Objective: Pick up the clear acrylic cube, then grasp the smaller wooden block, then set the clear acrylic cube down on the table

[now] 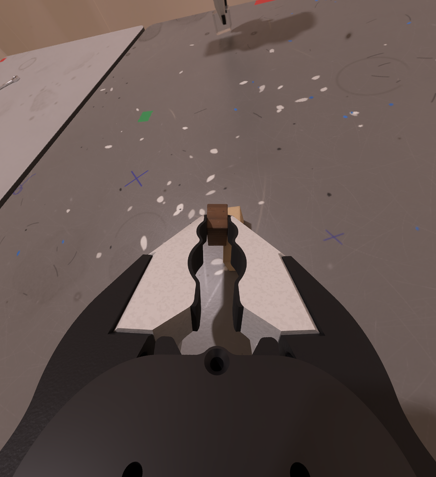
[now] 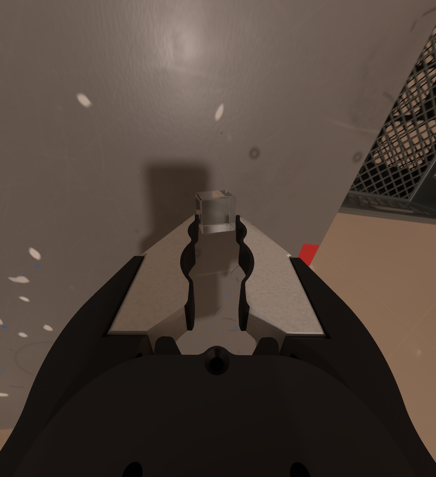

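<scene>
My left tongs [image 1: 217,219] are clenched on the smaller wooden block [image 1: 217,224], the dark brown one, pinched between my 2 fingertips [image 1: 199,224]. Just behind it and to its right stands a paler wooden block [image 1: 237,214], partly hidden by my right-hand finger; I cannot tell whether the 2 blocks touch. Below and beyond them lies the grey table [image 1: 315,160], speckled with white and blue flecks, 2 blue crosses and a green patch [image 1: 145,116]. Farther left a white board [image 1: 44,108] lies on the table with a metal wrench [image 1: 0,86] on it. At the far top edge of this view my other tongs [image 1: 223,20] show small, above their shadow, with a red patch [image 1: 263,2] beyond.

My right tongs [image 2: 216,222] are the only close look at the clear acrylic cube [image 2: 216,215]: it sits between my 2 fingertips, upright, with a slim gap on each side, so the grip looks released. Whether the cube rests on the table [image 2: 82,154] I cannot tell. Its shadow falls just beyond. Off the table's right edge, near my finger, is a red patch [image 2: 308,254], and farther right a dark wire-mesh basket [image 2: 405,154], which the left view lacks.
</scene>
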{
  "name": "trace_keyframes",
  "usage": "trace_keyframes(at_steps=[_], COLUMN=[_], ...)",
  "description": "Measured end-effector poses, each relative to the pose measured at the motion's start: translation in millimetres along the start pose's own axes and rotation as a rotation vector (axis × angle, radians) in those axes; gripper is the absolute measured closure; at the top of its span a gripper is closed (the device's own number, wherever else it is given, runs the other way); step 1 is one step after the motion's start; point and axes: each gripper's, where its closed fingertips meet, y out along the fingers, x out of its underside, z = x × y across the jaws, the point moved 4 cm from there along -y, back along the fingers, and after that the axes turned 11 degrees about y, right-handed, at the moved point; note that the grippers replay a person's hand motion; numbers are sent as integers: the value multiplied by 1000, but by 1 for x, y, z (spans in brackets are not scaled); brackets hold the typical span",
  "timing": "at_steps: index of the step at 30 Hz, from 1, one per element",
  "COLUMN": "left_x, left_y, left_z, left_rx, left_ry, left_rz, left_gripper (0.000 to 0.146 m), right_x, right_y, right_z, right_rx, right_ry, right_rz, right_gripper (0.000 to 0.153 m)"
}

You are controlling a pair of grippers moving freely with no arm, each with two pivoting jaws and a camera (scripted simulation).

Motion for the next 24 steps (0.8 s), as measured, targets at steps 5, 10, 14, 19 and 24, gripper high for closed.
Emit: trace_keyframes(at_steps=[5, 10, 14, 19, 24], left_x=[0, 0, 0, 0, 2], left_y=[1, 1, 1, 1, 0], left_z=[1, 0, -1, -1, -2], left_rx=[-6, -11, -11, -16, -10], left_ry=[8, 10, 9, 21, 16], left_rz=[-1, -3, -3, -5, -8], left_gripper=[132, 132, 132, 132, 132], right_x=[14, 7, -6, 49, 48], right_y=[7, -15, -99, -127, -81], right_z=[0, 0, -90, -255, -287], right_rx=[1, 77, -39, -231, -149], right_ry=[-8, -11, -224, -1040, -1269], right_rz=[-27, 54, 405, 466, 267], right_gripper=[118, 95, 90, 87, 85])
